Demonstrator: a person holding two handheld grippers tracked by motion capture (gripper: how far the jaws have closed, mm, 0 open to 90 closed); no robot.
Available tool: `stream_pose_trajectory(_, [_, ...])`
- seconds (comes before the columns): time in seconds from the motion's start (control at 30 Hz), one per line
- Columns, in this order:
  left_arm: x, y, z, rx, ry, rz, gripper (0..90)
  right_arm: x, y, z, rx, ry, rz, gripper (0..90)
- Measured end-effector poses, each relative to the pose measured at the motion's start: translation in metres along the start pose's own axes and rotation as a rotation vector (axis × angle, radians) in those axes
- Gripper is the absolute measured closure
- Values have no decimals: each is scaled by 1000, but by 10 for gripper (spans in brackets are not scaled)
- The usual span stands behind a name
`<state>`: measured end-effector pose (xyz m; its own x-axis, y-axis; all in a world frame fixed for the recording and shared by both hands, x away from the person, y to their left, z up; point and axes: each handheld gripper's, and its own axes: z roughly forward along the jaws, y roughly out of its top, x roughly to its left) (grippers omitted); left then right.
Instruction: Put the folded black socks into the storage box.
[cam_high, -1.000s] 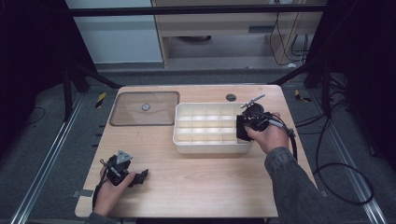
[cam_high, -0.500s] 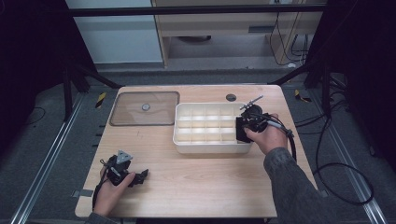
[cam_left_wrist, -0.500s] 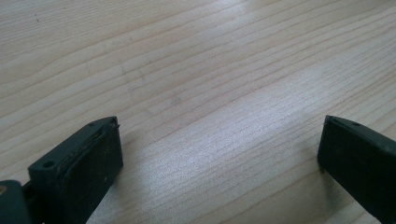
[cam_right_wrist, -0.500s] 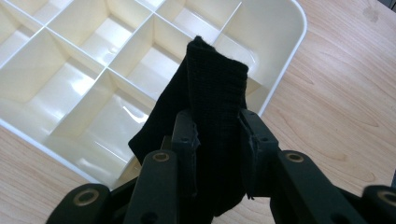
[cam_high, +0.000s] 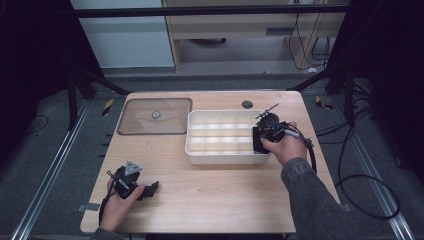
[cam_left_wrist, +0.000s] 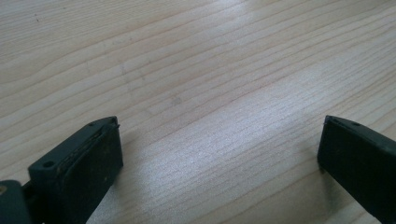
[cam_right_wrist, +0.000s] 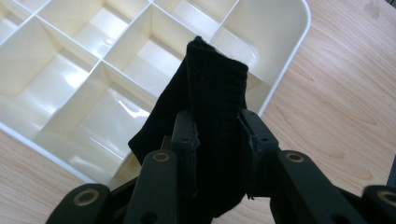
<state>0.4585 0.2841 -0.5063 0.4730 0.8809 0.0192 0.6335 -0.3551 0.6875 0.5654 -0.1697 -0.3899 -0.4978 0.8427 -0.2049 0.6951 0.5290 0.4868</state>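
Observation:
A cream tray with several square compartments (cam_high: 197, 149) (cam_right_wrist: 289, 56) stands on the wooden table, right of the middle. My right gripper (cam_high: 258, 140) (cam_right_wrist: 218, 140) hangs over the tray's right end, shut on a folded black knit cloth (cam_right_wrist: 215, 93) (cam_high: 257, 142) that sticks up between its jaws above the compartments. My left gripper (cam_high: 150, 188) (cam_left_wrist: 219, 154) rests low over bare wood near the table's front left, open, with nothing between its jaws.
A clear brownish lid with a small round knob (cam_high: 155, 115) lies flat at the back left of the table (cam_high: 215, 200). A small dark round spot (cam_high: 247, 104) sits behind the tray. Cables trail off the table's right side.

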Motion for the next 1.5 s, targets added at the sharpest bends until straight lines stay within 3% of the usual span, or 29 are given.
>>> stream_pose_trajectory(0.37, [0,0,0,3,-1,4,0,7,1,7,35,-12,-34,705])
stream_pose_trajectory(0.77, [0,0,0,5,-1,4,0,4,-4,11,42,24,20,709])
stream_pose_trajectory(1.17, [0,0,0,3,0,4,0,0,-11,19,42,63,117,712])
stream_pose_trajectory(1.5, [0,1,0,3,-1,3,0,2,-14,23,59,62,134,712])
